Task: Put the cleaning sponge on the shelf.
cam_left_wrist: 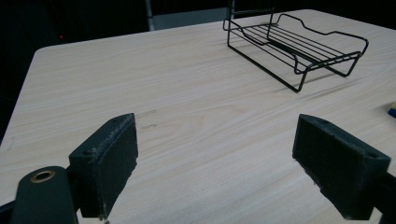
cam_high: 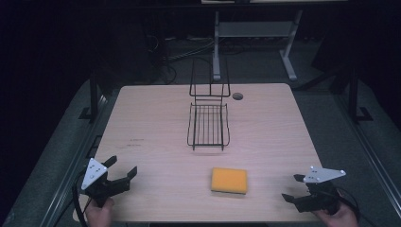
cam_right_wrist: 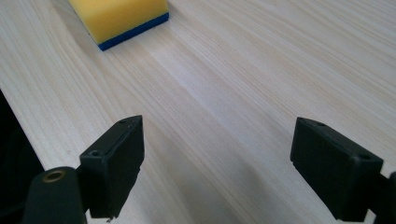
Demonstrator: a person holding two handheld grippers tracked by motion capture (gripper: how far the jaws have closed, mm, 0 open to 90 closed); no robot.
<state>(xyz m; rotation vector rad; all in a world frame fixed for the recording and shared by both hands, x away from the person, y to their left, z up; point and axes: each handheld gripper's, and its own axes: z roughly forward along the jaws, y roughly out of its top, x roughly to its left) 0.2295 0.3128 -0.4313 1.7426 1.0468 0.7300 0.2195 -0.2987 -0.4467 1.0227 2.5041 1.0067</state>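
Observation:
A yellow sponge [cam_high: 229, 180] with a blue underside lies flat near the table's front, right of centre; the right gripper view shows the sponge [cam_right_wrist: 119, 18] at its upper left. A black wire rack [cam_high: 208, 124] stands at the table's middle back, its upright part behind its flat basket, also seen as the rack [cam_left_wrist: 299, 46] in the left gripper view. My left gripper [cam_high: 123, 168] rests at the front left corner, open, nothing between its jaws. My right gripper [cam_high: 293, 187] sits at the front right corner, open and empty, pointing toward the sponge.
The light wooden table [cam_high: 151, 118] has a round cable hole [cam_high: 238, 96] at the back, right of the rack. Behind the table stand a white desk frame [cam_high: 255, 33] and cables on a dark floor.

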